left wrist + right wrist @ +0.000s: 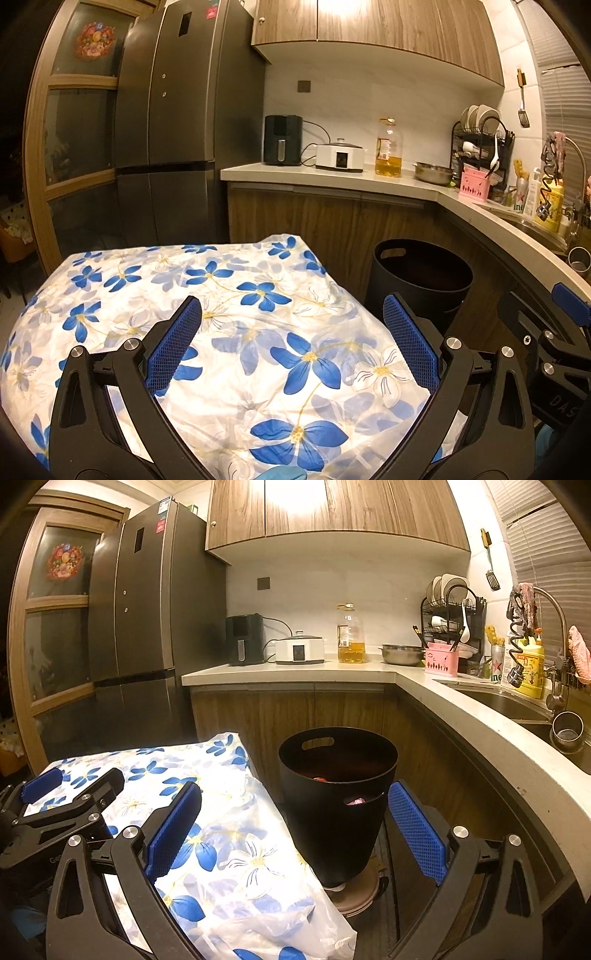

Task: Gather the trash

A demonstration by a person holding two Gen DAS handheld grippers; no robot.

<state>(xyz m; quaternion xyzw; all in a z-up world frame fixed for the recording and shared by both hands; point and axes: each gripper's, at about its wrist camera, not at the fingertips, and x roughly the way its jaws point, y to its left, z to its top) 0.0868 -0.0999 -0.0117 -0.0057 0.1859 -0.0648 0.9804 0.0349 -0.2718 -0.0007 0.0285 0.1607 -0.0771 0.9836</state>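
A black trash bin (338,794) stands on the floor beside the table and holds some reddish trash; it also shows in the left wrist view (421,277). My left gripper (291,328) is open and empty above the table with the blue-flower cloth (229,295). My right gripper (293,812) is open and empty, hovering near the table's right edge in front of the bin. The right gripper also shows at the right edge of the left wrist view (554,332), and the left gripper at the left edge of the right wrist view (66,797). No loose trash shows on the cloth.
The kitchen counter (461,716) curves along the right with a sink (509,705), dish rack (450,624), oil bottle (350,635), steel bowl (402,653) and appliances. A fridge (147,620) stands at back left. A round base (354,893) sits under the bin.
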